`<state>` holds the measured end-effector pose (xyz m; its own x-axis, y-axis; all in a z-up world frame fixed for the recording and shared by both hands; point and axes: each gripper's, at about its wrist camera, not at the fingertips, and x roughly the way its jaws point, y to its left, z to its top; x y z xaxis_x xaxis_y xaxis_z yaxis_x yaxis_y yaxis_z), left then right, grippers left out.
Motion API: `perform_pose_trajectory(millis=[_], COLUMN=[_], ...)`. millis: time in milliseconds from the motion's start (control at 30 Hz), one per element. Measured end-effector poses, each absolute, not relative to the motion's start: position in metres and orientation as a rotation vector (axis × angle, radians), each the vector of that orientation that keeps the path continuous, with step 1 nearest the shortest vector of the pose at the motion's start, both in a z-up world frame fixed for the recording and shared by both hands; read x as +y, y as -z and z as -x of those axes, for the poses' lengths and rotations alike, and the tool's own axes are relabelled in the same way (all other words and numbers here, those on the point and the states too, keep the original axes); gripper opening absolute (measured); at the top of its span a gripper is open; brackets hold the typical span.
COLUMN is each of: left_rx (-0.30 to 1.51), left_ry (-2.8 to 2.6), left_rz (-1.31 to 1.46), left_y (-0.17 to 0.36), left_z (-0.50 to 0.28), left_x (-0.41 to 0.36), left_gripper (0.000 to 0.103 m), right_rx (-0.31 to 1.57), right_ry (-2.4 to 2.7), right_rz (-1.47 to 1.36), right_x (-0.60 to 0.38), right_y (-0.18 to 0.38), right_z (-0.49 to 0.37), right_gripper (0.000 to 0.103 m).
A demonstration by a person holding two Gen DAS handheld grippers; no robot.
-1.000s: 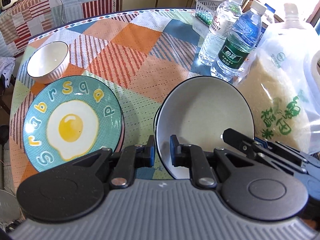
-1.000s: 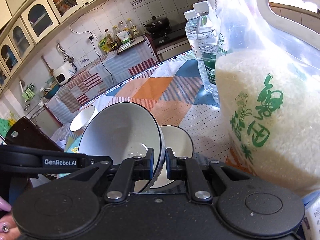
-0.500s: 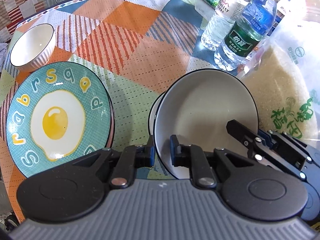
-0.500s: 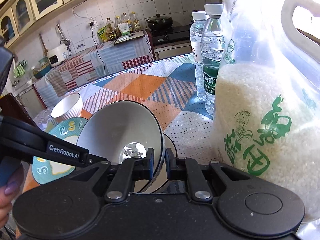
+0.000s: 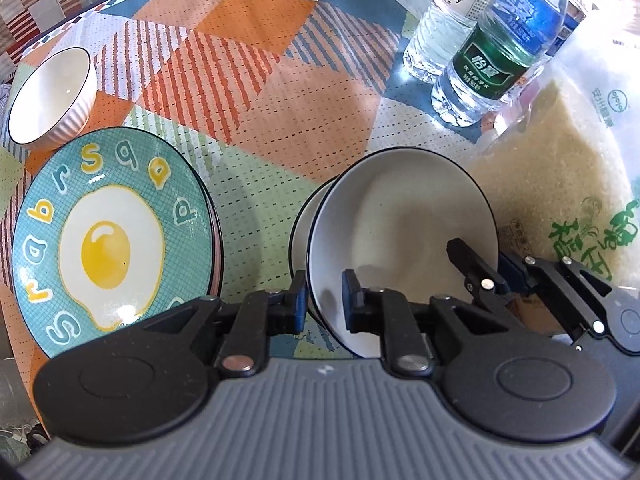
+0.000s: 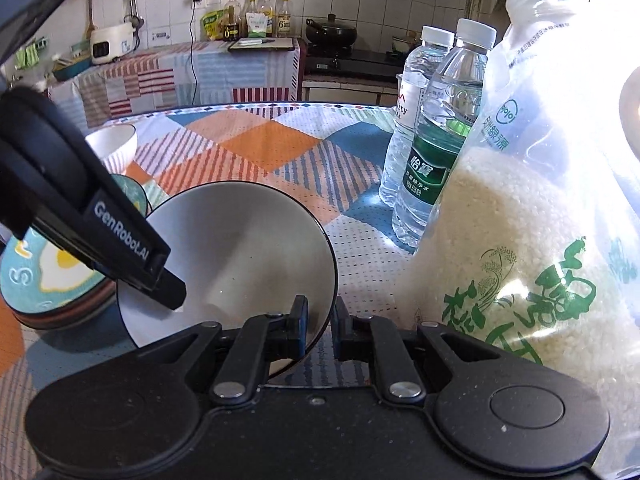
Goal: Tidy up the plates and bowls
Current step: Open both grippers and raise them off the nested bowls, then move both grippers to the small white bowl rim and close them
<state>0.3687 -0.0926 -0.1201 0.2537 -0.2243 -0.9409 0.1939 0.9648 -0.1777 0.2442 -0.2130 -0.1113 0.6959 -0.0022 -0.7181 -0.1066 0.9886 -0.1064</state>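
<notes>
The bowl [image 5: 404, 232] looked glazed ceramic, smooth and faintly glossy, with a thin dark rim. The plate [image 5: 108, 236] shone too, glossy glaze over its printed egg. The ribbed bowl [image 5: 52, 96] had a fluted, glazed outside. The tablecloth [image 5: 256, 92] was matt with a dotted weave. The bottles [image 5: 500, 48] were clear, shiny plastic, the rice bag [image 6: 532, 216] glossy film. The gripper [image 5: 324, 304] was matt black plastic with bright metal pins.

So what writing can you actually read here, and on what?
"GenRobot.AI": left tongs.
"ality", start hidden: clear bottle.
"s r a b r s q a p" letters: egg plate.
Green bottle label and rice bag: Chinese characters, not read.
</notes>
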Motion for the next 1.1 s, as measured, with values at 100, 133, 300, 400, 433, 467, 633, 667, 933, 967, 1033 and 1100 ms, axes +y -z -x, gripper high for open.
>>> perform_pose_trajectory(millis=[100,133,300,400,433,467,633,667,933,967,1033,1100], left_rx=[1.284,1.280,1.225,1.206,1.198,1.192,1.157,1.150,1.088,1.079,1.060,1.043], left_ry=[0.279,0.275,0.254,0.261,0.264,0.269,0.291,0.294,0.299,0.298,0.296,0.286], left_rz=[0.002,-0.011,-0.049,-0.035,-0.036,-0.038,-0.052,-0.056,-0.079,-0.084,-0.093,-0.099], left_y=[0.120,0.119,0.109,0.101,0.097,0.094,0.075,0.072,0.039,0.035,0.027,0.020], left_z=[-0.370,-0.370,-0.367,-0.364,-0.362,-0.360,-0.345,-0.342,-0.311,-0.308,-0.302,-0.298], left_x=[-0.096,-0.097,-0.092,-0.084,-0.081,-0.079,-0.064,-0.061,-0.027,-0.023,-0.014,-0.005], left_gripper=[0.017,0.017,0.028,0.030,0.030,0.030,0.030,0.030,0.031,0.031,0.032,0.033], right_rx=[0.794,0.795,0.791,0.773,0.764,0.758,0.742,0.739,0.699,0.696,0.691,0.689], right_ry=[-0.047,-0.046,-0.041,-0.036,-0.035,-0.037,-0.067,-0.075,-0.183,-0.198,-0.228,-0.258], right_rz=[0.172,0.175,0.219,0.263,0.262,0.250,0.148,0.130,0.015,0.005,-0.016,-0.034], right_x=[-0.210,-0.210,-0.203,-0.195,-0.195,-0.196,-0.204,-0.205,-0.200,-0.198,-0.192,-0.186], right_y=[0.113,0.114,0.117,0.115,0.112,0.108,0.082,0.077,0.035,0.032,0.024,0.018], right_z=[-0.245,-0.245,-0.247,-0.244,-0.242,-0.240,-0.225,-0.222,-0.195,-0.193,-0.191,-0.191], right_gripper=[0.016,0.016,0.014,0.016,0.020,0.025,0.028,0.029,0.036,0.037,0.037,0.037])
